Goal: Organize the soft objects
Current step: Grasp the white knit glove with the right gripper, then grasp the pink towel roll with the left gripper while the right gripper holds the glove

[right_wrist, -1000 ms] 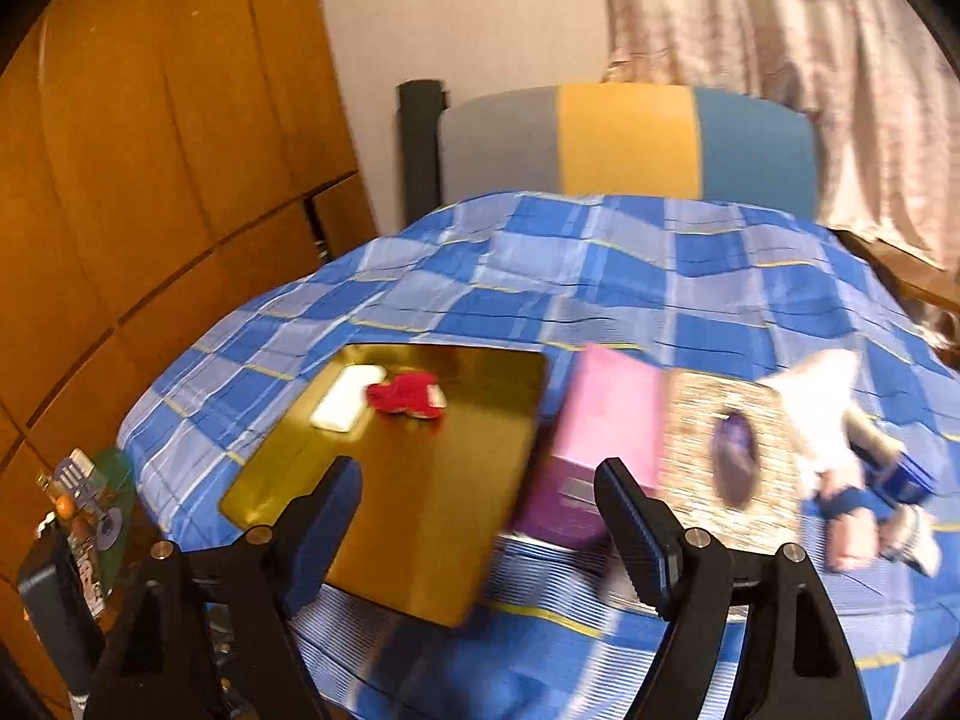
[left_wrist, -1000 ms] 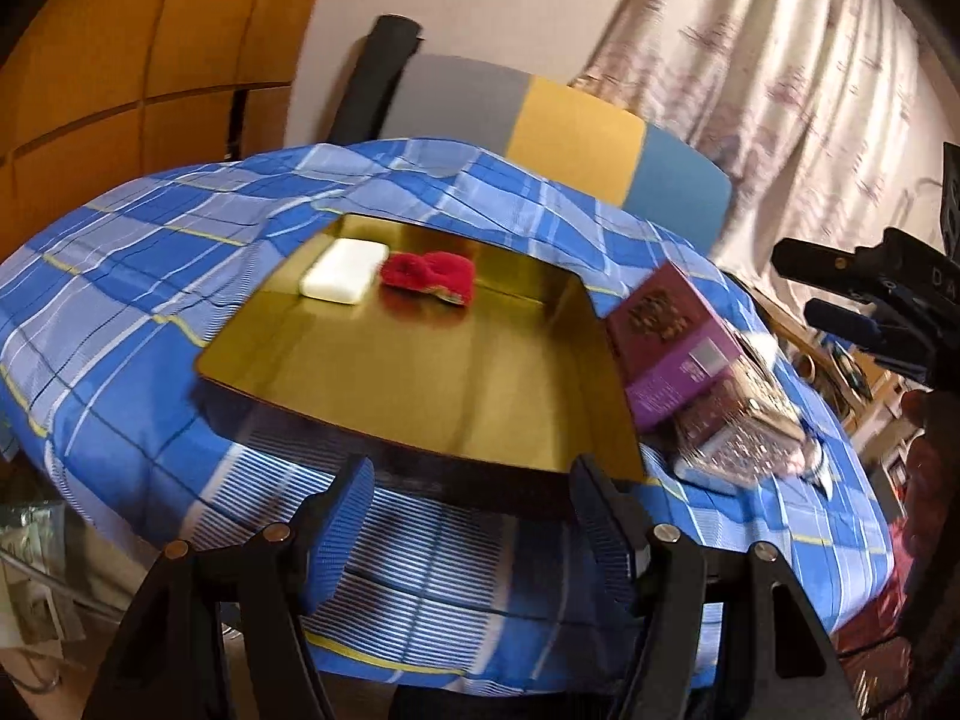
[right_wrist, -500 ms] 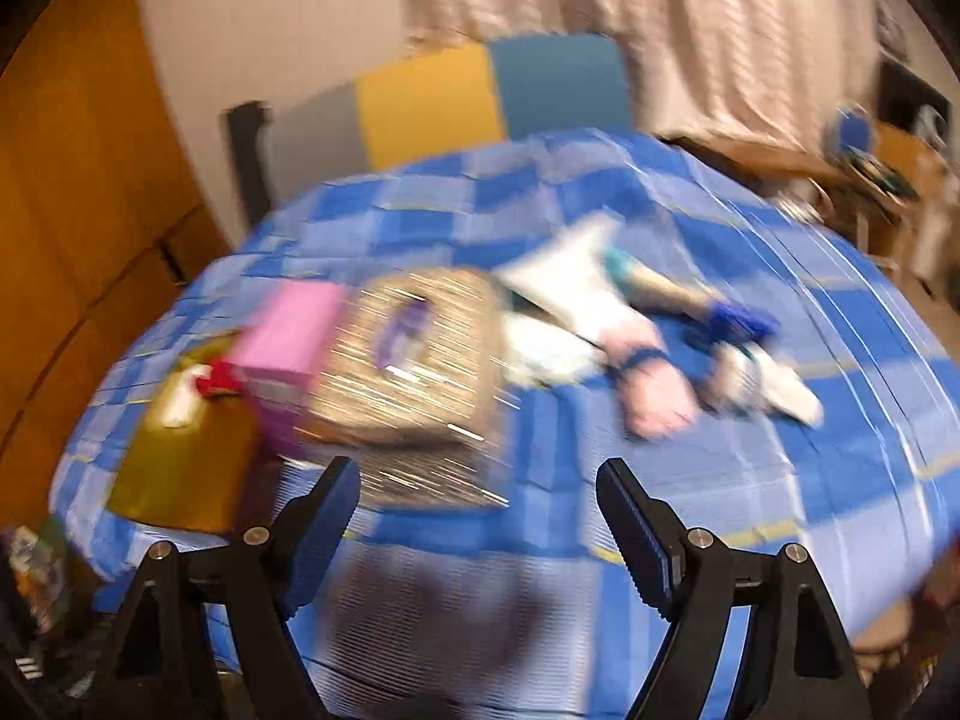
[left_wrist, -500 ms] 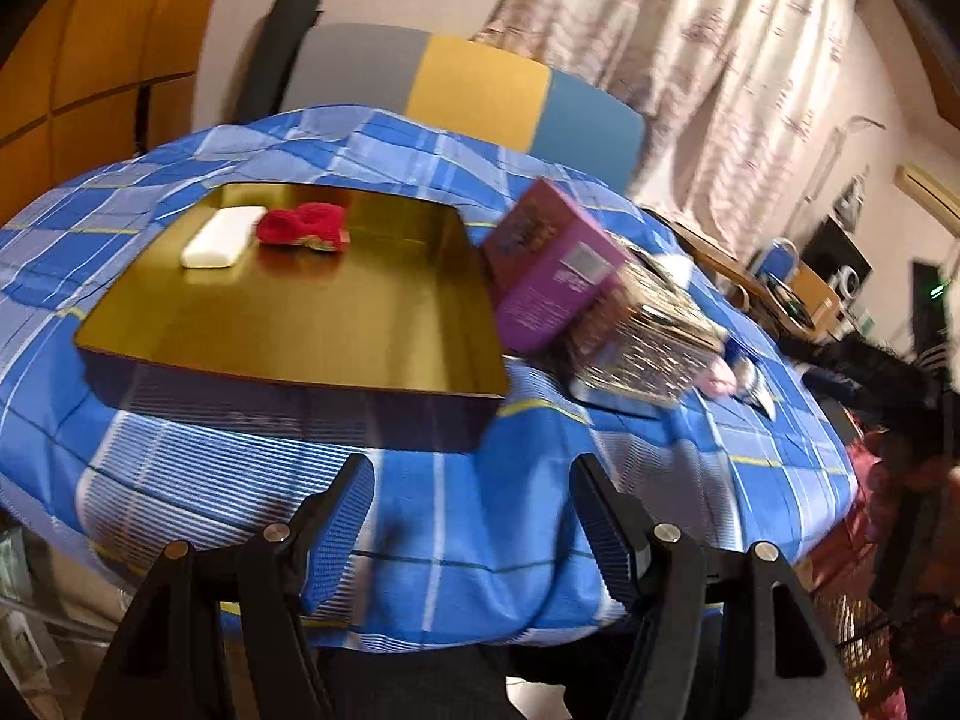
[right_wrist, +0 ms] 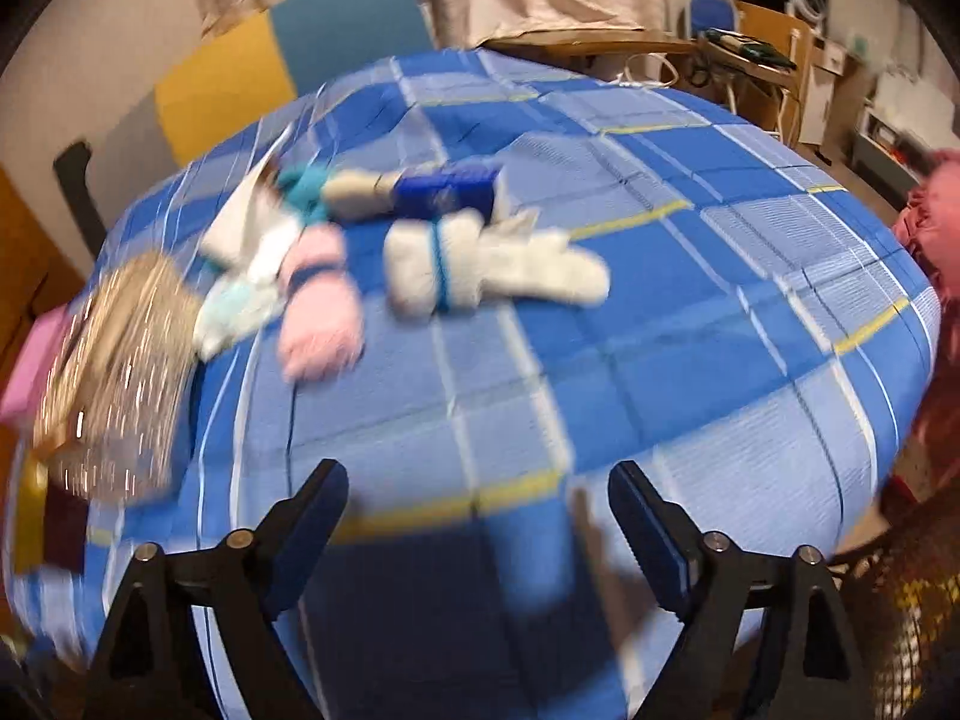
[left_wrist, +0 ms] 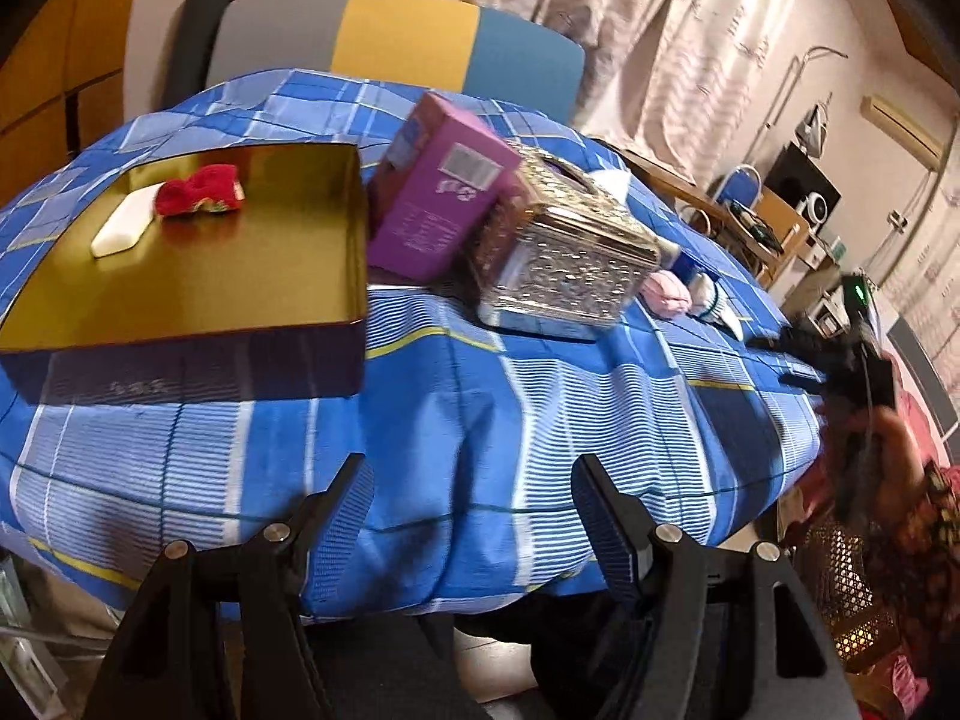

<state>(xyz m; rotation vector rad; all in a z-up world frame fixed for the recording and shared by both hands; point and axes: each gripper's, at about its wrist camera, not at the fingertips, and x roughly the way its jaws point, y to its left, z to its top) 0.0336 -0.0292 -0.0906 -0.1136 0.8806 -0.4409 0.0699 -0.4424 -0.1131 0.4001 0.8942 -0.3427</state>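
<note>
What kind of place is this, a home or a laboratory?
Most likely a lived-in room at home. A blue checked cloth covers the table, patterned curtains hang behind it, and rolled socks lie beside a tissue box.

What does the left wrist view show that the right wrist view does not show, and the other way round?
Only the left wrist view shows the inside of the gold tray, with the red soft item and the white bar in it.

Only the right wrist view shows the whole row of rolled socks: the white bundle, the blue one and the pink one in full.

Both show the blue plaid cloth, the glittery tissue box, the purple box, and an open, empty hand-held gripper.
</note>
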